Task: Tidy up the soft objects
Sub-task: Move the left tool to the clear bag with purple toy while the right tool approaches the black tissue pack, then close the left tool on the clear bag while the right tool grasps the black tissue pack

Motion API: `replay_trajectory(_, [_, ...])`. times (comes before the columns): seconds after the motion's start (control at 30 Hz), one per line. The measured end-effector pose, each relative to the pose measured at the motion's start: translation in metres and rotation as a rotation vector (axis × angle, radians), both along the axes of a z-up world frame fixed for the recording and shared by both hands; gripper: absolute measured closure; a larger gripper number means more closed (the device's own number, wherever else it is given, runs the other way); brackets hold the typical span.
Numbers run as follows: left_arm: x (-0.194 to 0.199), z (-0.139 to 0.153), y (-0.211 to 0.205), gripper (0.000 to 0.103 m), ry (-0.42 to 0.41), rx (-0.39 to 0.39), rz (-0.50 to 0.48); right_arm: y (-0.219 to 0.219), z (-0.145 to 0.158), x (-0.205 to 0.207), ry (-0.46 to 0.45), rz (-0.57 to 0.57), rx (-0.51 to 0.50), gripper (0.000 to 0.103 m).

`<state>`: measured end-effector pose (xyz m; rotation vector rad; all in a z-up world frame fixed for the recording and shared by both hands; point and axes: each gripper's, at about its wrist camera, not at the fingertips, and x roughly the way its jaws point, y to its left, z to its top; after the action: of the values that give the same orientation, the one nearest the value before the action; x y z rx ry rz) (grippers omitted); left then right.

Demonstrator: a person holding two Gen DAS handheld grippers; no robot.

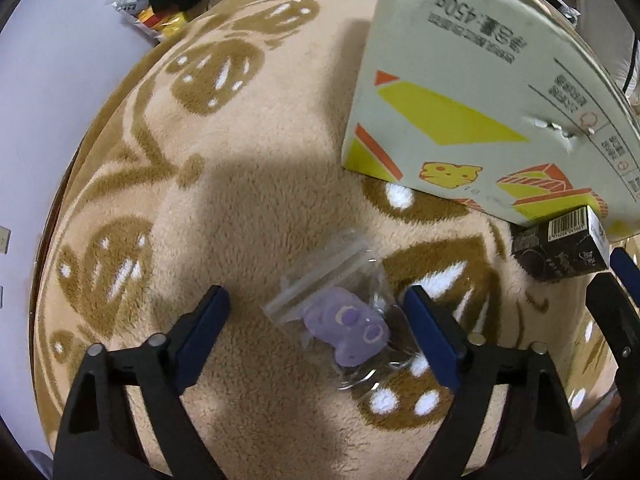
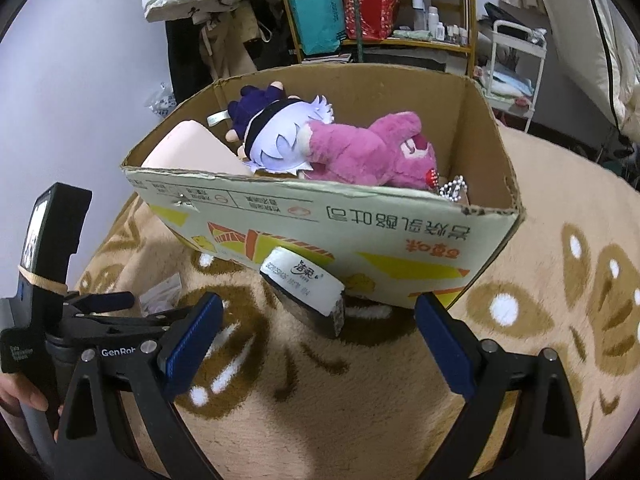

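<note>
Light, slippery bagged purple plush (image 1: 352,334) at twelve o'clock between wide-open, empty left gripper (image 1: 316,302) jaws; best pinched mid-body. Right gripper (image 2: 320,308) open, empty.

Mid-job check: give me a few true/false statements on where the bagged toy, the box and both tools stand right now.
1. The clear zip bag with a purple soft toy lies on the beige patterned blanket. True.
2. The left tool is clamped on that bag. False: its jaws stand apart around it, not pressing.
3. The pink plush bear is inside the open cardboard box. True.
4. The right tool holds the small dark carton with a white end. False: it is open, and the carton lies ahead of it, against the box.
</note>
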<state>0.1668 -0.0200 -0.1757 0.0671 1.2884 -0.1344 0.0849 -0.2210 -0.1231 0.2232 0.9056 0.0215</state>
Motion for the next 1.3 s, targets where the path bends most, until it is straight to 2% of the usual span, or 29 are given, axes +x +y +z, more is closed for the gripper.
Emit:
replay_trajectory(0.1, [-0.001, 0.002, 0.003, 0.030, -0.007, 0.012, 0.014, 0.000, -0.001, 0.002, 0.005, -0.013, 0.017, 0.003])
replay_trajectory(0.3, [-0.009, 0.009, 0.004, 0.038, -0.047, 0.020, -0.009, -0.007, -0.009, 0.007, 0.037, -0.092, 0.088, 0.003])
replay_trajectory(0.37, [-0.012, 0.012, 0.002, 0.040, -0.064, 0.025, -0.013, -0.006, -0.007, 0.007, 0.014, -0.112, 0.058, 0.003])
replay_trajectory(0.47, [-0.013, 0.016, 0.001, 0.046, -0.094, 0.020, -0.014, -0.005, -0.006, 0.010, 0.006, -0.115, 0.036, 0.010])
replay_trajectory(0.57, [-0.014, 0.020, 0.002, 0.046, -0.114, 0.002, -0.011, -0.005, -0.009, 0.014, 0.022, -0.117, 0.045, 0.011])
replay_trajectory(0.73, [-0.018, 0.023, -0.001, 0.048, -0.129, -0.015, -0.029, -0.007, -0.015, 0.019, 0.059, -0.112, 0.046, 0.027])
replay_trajectory(0.87, [-0.021, 0.030, -0.005, 0.048, -0.178, 0.000, -0.041, -0.007, -0.016, 0.020, 0.066, -0.113, 0.061, 0.030])
replay_trajectory(1.1, [-0.023, 0.050, 0.006, 0.048, -0.275, -0.052, 0.010, 0.003, -0.013, 0.020, 0.061, -0.075, 0.044, 0.055])
replay_trajectory(1.3, [-0.027, 0.066, 0.010, 0.048, -0.337, -0.066, 0.026, 0.002, -0.010, 0.017, 0.047, -0.074, 0.048, 0.057])
